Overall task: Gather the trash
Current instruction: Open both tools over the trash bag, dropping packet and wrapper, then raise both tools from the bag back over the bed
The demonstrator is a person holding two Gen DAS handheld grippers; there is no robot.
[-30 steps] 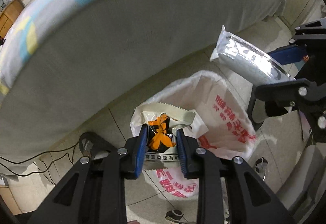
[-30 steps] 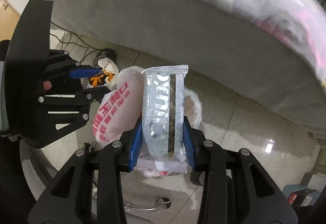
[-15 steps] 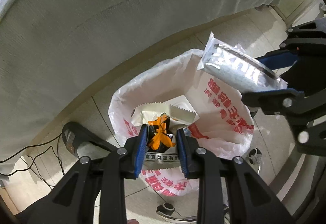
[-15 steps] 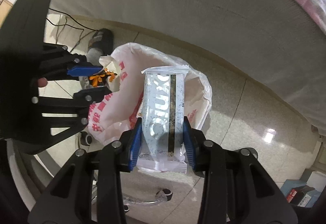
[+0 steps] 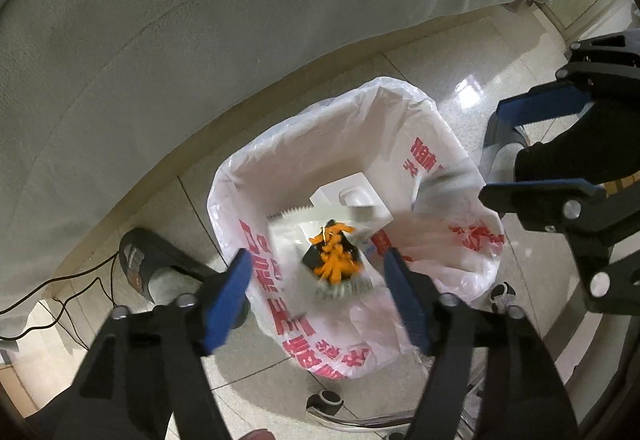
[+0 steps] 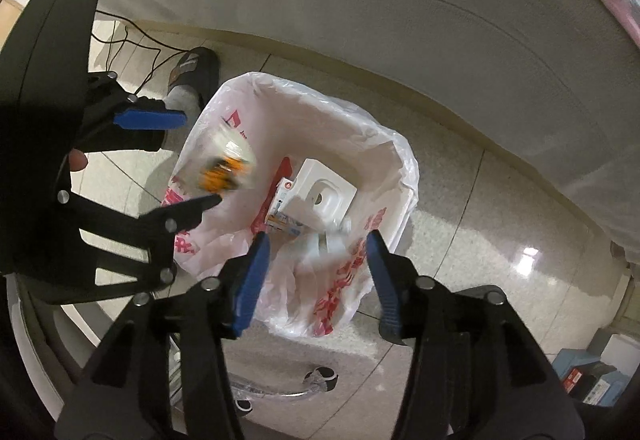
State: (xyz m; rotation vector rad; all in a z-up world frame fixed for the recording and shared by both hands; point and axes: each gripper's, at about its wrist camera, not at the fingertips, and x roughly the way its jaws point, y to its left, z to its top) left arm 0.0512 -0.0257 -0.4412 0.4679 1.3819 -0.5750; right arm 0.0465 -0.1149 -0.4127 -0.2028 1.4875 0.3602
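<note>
Bedside floor, frame centre: bag-lined bin [image 5: 400, 112] | both hand-held grippers, left [image 5: 320, 292] and right [image 6: 316, 272], just spread, wrappers [image 5: 334, 264] dropping | I fetch more trash next

A grey mattress side [image 5: 200, 40] fills the far part of the scene above a glossy tiled floor [image 5: 440, 80]. At left, a dark slipper [image 5: 140, 260] lies on the tiles near thin black cables [image 5: 60, 300] trailing from under the bed. A curved chrome bar [image 6: 276, 388] sits on the near floor — what it belongs to is unclear. At the near right edge of the right wrist view, small boxes [image 6: 588, 376] are stacked — their labels too small to read.
</note>
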